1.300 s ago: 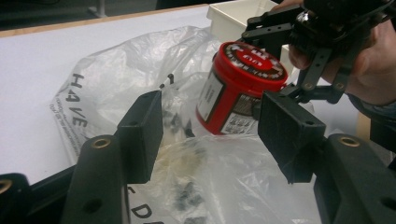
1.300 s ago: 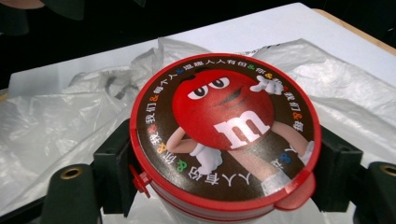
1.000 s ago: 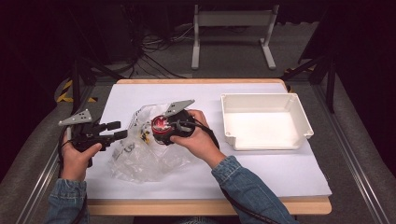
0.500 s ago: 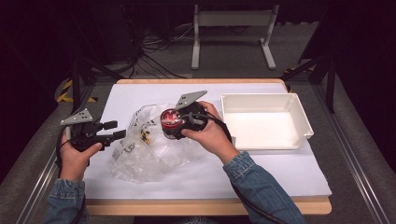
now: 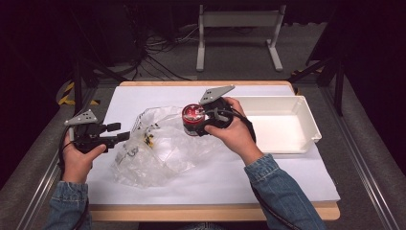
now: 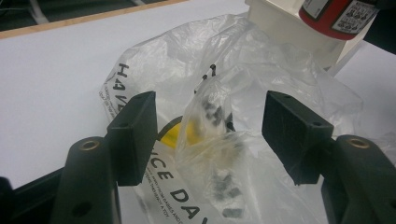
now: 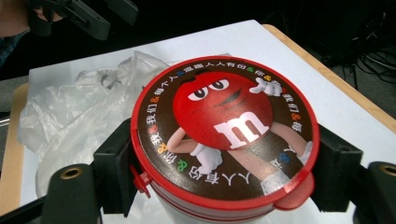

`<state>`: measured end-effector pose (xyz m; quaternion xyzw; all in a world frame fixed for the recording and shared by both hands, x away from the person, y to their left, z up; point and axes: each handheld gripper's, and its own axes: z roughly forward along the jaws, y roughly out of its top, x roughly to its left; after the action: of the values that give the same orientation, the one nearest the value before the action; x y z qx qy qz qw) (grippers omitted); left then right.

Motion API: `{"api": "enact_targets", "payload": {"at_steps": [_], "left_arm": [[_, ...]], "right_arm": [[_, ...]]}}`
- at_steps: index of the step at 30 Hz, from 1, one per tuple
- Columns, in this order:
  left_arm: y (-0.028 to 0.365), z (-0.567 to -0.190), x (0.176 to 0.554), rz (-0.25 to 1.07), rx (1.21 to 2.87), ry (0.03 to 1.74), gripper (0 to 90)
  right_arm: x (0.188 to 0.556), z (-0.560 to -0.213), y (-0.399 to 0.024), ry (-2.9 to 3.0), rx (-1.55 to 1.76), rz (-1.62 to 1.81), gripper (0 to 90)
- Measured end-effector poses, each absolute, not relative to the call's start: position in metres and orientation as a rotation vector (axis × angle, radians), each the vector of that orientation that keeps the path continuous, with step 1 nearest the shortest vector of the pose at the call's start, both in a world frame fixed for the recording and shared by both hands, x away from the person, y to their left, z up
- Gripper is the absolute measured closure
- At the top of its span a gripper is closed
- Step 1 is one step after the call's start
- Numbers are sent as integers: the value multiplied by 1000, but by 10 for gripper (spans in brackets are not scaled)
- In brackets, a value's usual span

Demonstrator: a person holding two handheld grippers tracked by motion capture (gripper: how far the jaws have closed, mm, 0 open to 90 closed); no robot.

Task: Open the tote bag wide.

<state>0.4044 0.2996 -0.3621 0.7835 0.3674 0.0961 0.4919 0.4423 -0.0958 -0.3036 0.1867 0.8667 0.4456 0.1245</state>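
We hold the red candy tub in our right gripper, lifted above the white table cover just past the far edge of the clear plastic bag and to the left of the white tray. In the right gripper view the tub sits squarely between the two black jaws, which press against its sides just under the red rim, so this gripper is clamped on the tub; the lid faces the camera, with a red cartoon candy figure and a ring of printed characters around it. Our left gripper rests low at the left side of the table, right at the left edge of the bag. In the left gripper view its jaws stand fairly wide apart, and they have just been opening a little; a crumpled fold of the bag rises between them, but neither pad presses on it, so this gripper grips nothing. The bag lies loose and rumpled on the cover, with black lettering and a yellow patch showing through the plastic. At the top right of that view the tub's underside shows in front of the tray's corner.
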Motion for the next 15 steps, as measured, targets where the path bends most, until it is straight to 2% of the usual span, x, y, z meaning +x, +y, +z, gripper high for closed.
{"api": "enact_targets", "payload": {"at_steps": [15], "left_arm": [[297, -359, 410, 194, 1901, 870, 384]], "right_arm": [[445, -291, -142, 2499, 621, 1254, 251]]}}
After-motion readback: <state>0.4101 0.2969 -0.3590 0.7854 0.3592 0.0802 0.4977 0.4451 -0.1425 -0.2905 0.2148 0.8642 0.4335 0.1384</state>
